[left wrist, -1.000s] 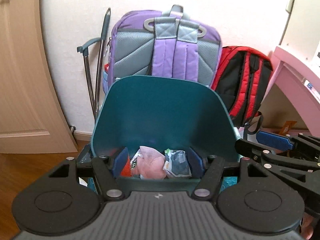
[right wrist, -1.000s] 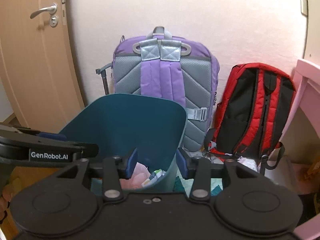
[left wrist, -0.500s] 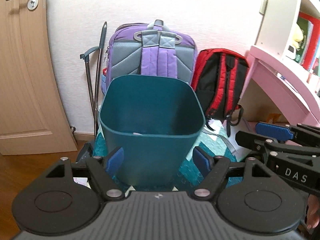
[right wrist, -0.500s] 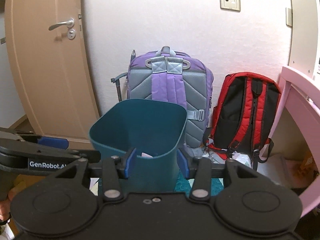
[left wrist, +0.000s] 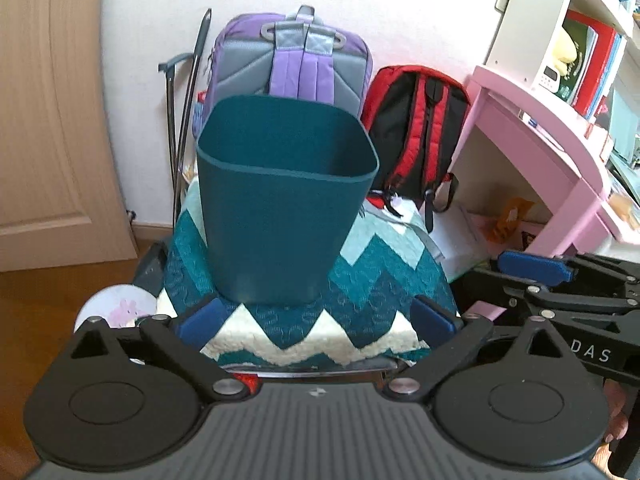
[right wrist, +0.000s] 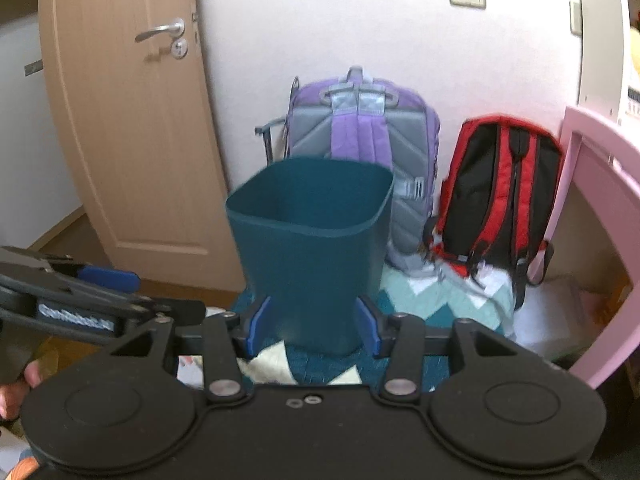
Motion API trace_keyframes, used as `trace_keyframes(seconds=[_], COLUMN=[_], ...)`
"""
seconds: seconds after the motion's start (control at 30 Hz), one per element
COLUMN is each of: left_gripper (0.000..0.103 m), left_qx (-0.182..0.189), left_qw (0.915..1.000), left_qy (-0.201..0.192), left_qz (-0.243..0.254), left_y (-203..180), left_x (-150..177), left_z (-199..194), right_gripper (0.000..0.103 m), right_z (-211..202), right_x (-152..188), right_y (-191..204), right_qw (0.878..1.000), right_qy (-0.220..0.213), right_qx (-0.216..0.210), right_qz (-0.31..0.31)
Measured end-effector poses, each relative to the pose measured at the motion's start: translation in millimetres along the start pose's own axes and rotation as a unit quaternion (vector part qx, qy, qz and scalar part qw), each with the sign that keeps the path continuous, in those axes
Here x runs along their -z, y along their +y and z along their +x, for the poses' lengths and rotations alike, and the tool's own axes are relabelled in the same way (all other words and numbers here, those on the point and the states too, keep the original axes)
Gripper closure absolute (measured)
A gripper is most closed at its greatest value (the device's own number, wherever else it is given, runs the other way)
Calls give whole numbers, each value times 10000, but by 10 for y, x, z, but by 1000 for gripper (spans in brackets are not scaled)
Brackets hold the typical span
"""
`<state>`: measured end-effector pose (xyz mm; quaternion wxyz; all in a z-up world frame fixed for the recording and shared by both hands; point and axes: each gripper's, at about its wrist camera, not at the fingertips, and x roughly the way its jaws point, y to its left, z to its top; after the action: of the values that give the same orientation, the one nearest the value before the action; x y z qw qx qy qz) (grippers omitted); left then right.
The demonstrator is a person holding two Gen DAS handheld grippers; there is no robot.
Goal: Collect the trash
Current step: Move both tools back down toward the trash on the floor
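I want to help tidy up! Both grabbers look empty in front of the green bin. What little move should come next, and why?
Probably turn away from the teal bin to look for more trash. The left gripper, its jaws having just been opening, and the right gripper both stand open with nothing between them. No loose trash shows around the zigzag blanket under the bin.

Both wrist views face the teal bin
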<state>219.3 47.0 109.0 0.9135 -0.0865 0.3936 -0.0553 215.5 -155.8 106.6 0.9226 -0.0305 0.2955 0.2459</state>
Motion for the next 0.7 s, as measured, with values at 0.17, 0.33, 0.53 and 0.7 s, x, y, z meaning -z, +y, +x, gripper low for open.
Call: trace_keyframes(seconds=[0.17, 0.33, 0.53, 0.7], left_gripper=[2, 2, 2, 2], left_qx=[90, -122, -375, -477], left_qw=[9997, 9985, 9934, 9818], left_qy=[214, 504, 1036, 1758], left_qz=[-72, -193, -318, -537], left_y=[154, 365, 643, 886], left_x=[358, 792, 1295, 1666], left_z=[208, 624, 1235, 1869], right_gripper=[56, 56, 56, 56], right_z=[192, 570, 1124, 1612], right_x=[446, 989, 1589, 2038], right_y=[-40, -69, -186, -227], right_qw=[9990, 9961, 9866, 9747], right_qy=[371, 815, 1459, 2006], right_qx=[-200, -266, -432, -570], right_qz=[142, 193, 596, 800])
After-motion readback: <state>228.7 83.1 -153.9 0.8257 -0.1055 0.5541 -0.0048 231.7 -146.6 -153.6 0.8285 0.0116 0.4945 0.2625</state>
